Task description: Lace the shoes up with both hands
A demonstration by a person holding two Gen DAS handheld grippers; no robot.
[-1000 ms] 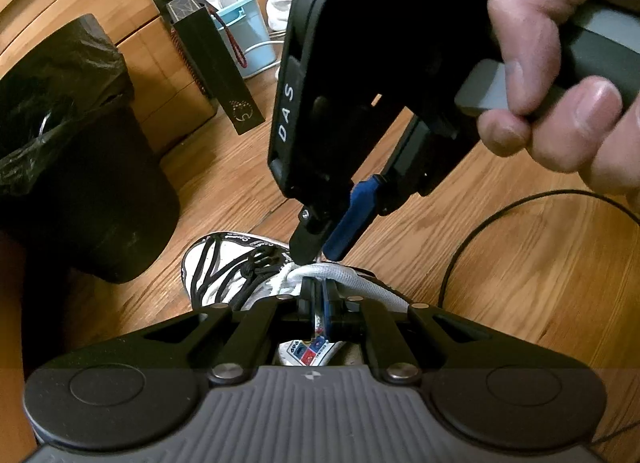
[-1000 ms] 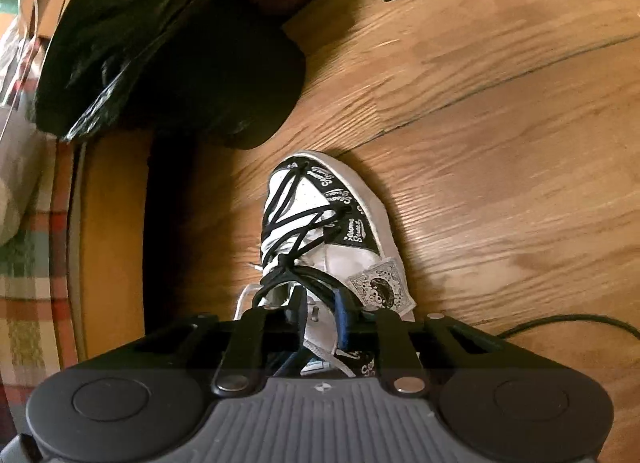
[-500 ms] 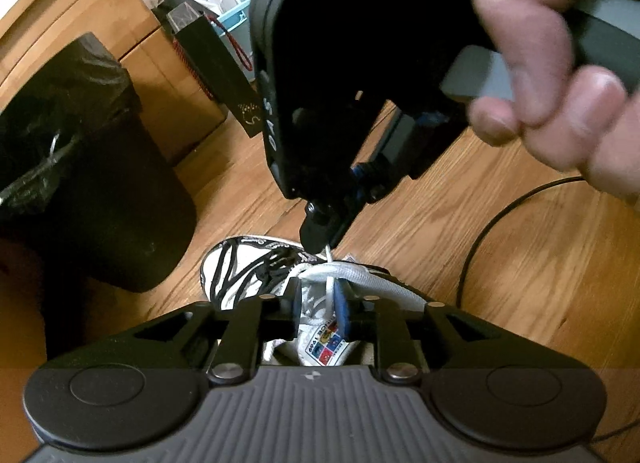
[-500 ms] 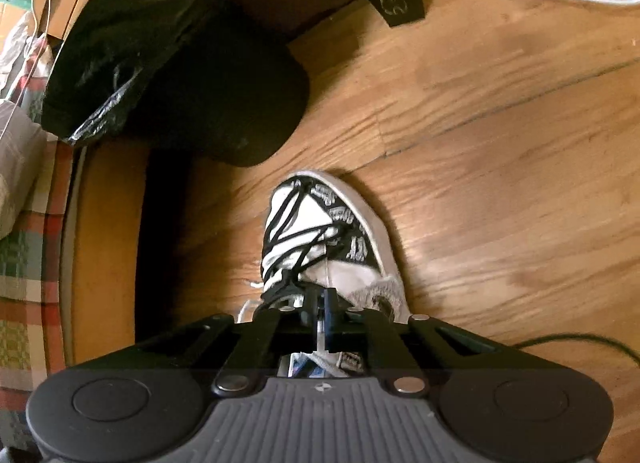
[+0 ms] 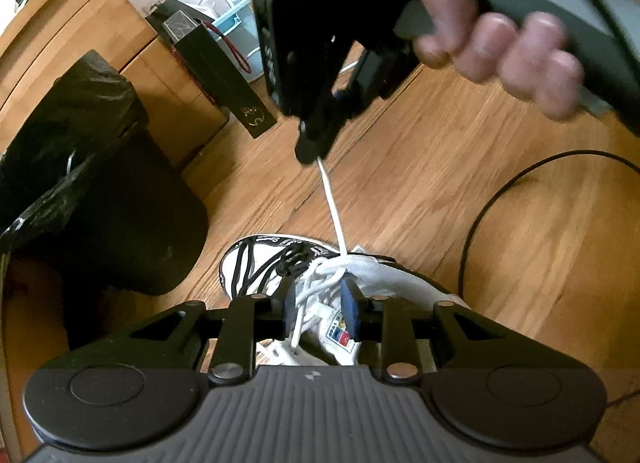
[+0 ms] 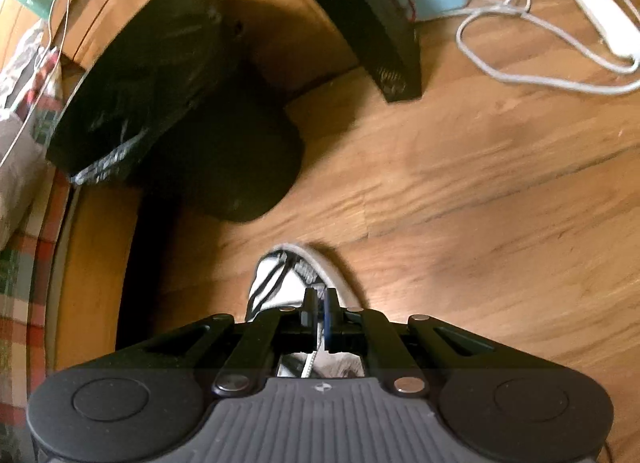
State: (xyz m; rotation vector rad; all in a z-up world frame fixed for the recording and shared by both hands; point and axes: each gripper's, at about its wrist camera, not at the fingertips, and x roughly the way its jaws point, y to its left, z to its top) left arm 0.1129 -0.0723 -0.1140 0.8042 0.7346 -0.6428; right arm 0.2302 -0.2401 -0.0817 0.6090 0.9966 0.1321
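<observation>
- Left wrist view looks steeply down along its fingers (image 5: 289, 305), close over the shoe (image 5: 280, 263) on the wood floor (image 5: 500, 223).
- Right wrist view looks down from higher above the shoe (image 6: 294, 283).
- Both share the black bin (image 5: 100, 191), paper bag (image 6: 380, 35) and floor.

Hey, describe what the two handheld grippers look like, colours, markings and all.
Both are black. The left gripper has a ribbed grey top plate, two round black discs, silver rivets and blue-padded fingers. The right gripper shows white lettering on its black side and a grey handle; no sleeve shows.
</observation>
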